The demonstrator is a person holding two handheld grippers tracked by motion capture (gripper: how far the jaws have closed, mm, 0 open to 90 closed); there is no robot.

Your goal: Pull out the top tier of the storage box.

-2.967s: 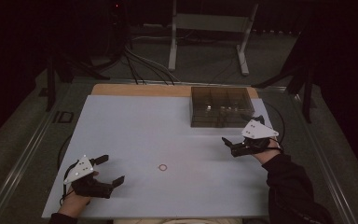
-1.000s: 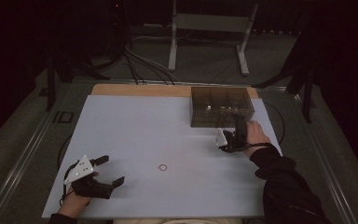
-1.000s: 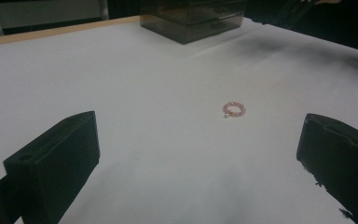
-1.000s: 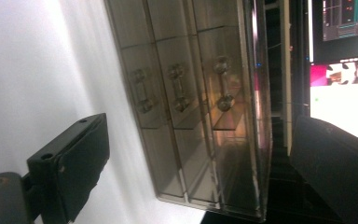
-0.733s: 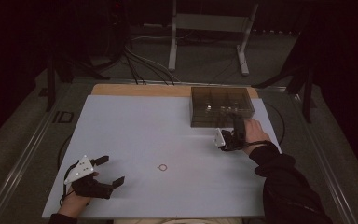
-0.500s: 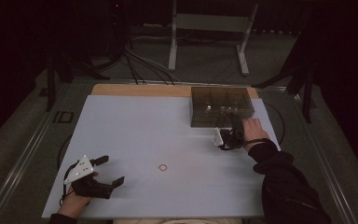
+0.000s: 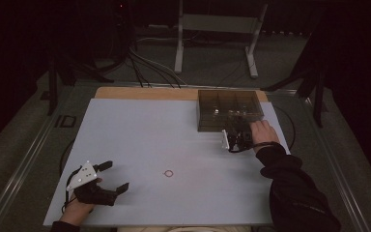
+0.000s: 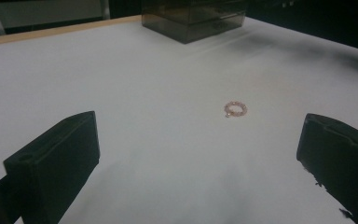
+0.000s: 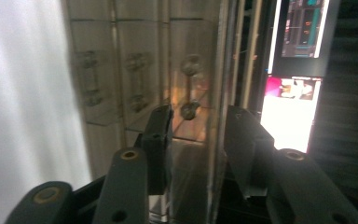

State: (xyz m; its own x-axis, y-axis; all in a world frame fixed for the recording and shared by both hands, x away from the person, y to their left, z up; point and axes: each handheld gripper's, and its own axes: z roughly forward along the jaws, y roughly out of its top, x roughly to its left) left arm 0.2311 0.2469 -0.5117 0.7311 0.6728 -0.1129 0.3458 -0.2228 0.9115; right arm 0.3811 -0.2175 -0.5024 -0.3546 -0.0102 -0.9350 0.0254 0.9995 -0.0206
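Observation:
A smoky see-through drawer box (image 7: 229,108) stands at the back right of the white mat (image 7: 140,130). My right gripper (image 7: 236,137), rolled onto its side, is at the box's front face. In the right gripper view its jaws (image 9: 198,114) have just been closing around a drawer handle (image 9: 189,86) on the box (image 9: 135,70). A gap still shows on both sides, so they are open. A small pinkish ring (image 7: 168,173) lies mid-mat. My left gripper (image 7: 117,175) rests open near the front left corner, with the ring (image 8: 236,109) ahead of its jaws (image 8: 198,126).
A wooden strip (image 7: 145,93) edges the table's far side. Cables (image 7: 145,67) and a metal stand (image 7: 217,24) lie on the floor beyond it. A lit screen (image 9: 303,28) glows past the box. The box (image 8: 191,18) sits far ahead of the left gripper.
The right gripper moved from the box's front right corner to its front face and rolled onto its side. Its jaws narrowed. The left gripper and ring stayed put.

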